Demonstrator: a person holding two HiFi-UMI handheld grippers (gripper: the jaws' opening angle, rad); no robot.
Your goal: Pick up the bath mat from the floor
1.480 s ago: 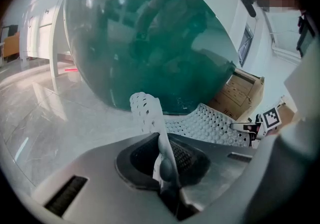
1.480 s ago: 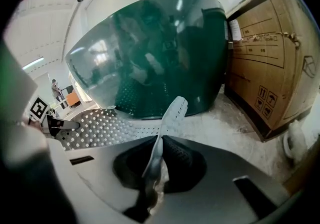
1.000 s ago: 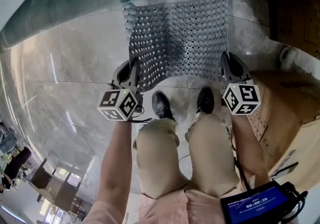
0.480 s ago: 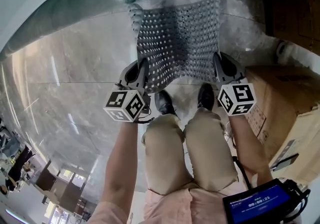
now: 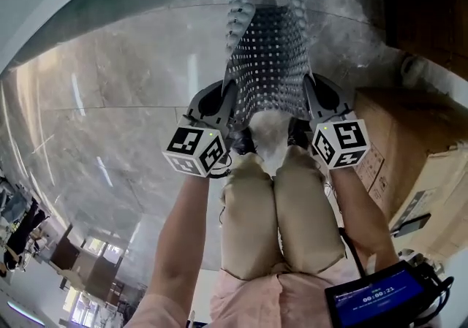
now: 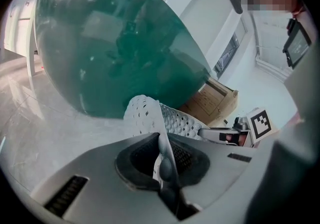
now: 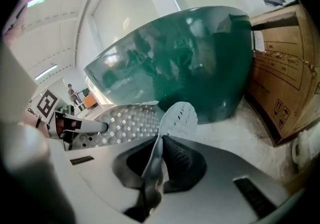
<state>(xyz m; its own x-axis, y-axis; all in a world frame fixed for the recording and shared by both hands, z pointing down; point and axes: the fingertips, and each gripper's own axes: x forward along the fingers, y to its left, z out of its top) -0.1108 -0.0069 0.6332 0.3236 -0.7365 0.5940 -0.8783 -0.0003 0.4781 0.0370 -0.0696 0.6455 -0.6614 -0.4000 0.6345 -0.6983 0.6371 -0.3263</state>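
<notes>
The grey perforated bath mat (image 5: 269,63) hangs between my two grippers, lifted off the marble floor and sagging in the middle. My left gripper (image 5: 232,100) is shut on the mat's near left corner, and that edge (image 6: 161,148) runs pinched between its pads. My right gripper (image 5: 306,97) is shut on the near right corner, with that corner of the mat (image 7: 156,150) clamped and its flap curling up above the jaws. The far end of the mat reaches toward the green tub.
A large green tub (image 6: 115,43) stands close ahead. Cardboard boxes (image 5: 420,151) are stacked at the right, beside the tub (image 7: 200,58). The person's legs (image 5: 281,210) are directly below the grippers. Glossy marble floor (image 5: 110,122) spreads to the left.
Both grippers have risen and come closer together with the mat's corners in them. The mat has folded narrower and lifted off the floor, now covering the shoes.
</notes>
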